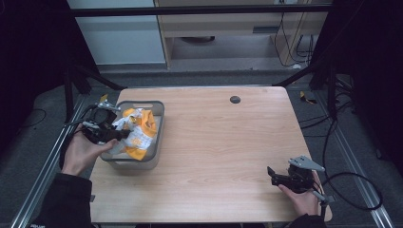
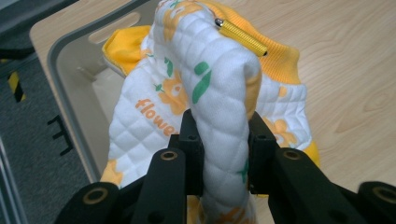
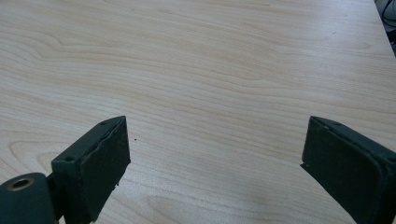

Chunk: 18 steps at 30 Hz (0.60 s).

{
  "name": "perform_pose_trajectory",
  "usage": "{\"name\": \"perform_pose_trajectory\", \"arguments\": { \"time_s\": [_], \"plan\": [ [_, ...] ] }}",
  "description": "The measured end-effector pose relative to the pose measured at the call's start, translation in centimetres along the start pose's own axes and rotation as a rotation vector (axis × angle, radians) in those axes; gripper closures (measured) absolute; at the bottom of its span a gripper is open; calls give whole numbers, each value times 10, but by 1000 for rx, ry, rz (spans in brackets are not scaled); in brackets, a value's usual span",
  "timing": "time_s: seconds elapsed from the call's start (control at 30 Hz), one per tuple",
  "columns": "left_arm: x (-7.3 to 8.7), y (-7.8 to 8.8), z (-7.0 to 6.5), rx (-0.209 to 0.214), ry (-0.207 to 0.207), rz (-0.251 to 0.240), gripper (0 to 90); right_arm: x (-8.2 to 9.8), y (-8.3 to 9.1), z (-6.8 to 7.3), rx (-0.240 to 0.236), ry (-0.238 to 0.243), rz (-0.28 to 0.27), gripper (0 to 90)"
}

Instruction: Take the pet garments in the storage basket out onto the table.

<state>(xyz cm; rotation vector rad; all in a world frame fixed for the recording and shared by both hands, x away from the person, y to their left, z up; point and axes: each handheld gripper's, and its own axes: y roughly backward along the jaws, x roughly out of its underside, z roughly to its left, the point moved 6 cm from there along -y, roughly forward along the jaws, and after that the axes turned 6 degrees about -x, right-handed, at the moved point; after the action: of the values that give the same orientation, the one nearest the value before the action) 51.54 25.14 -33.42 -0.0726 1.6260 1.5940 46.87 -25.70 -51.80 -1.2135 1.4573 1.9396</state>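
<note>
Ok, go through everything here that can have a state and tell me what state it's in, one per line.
Left gripper: shut on the quilted garment.
Quilted garment: bunched up, a fold pinched between the jaws, above the bin.
Bin: upright on the table, garment partly inside.
Right gripper: open, holding nothing, over bare table.

Both sleeves are dark. Left tool (image 2: pixel 223 140): black jaws on black linkage arms with brass-ringed pivot holes. Right tool (image 1: pixel 274 175): black body, grey three-cornered plate on top, black cable looping away at 3 o'clock; flat black pads (image 3: pixel 105 163) with worn edges.
</note>
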Motion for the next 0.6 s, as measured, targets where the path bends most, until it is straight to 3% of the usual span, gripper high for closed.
{"name": "perform_pose_trajectory", "arguments": {
  "time_s": [0.3,0.6],
  "plan": [
    [-6,7,-20,25,-80,-10,730,0,0,0,0,3,-2,76],
    [-14,13,-40,48,-124,-26,730,-1,1,0,2,5,-9,75]
  ]
}}
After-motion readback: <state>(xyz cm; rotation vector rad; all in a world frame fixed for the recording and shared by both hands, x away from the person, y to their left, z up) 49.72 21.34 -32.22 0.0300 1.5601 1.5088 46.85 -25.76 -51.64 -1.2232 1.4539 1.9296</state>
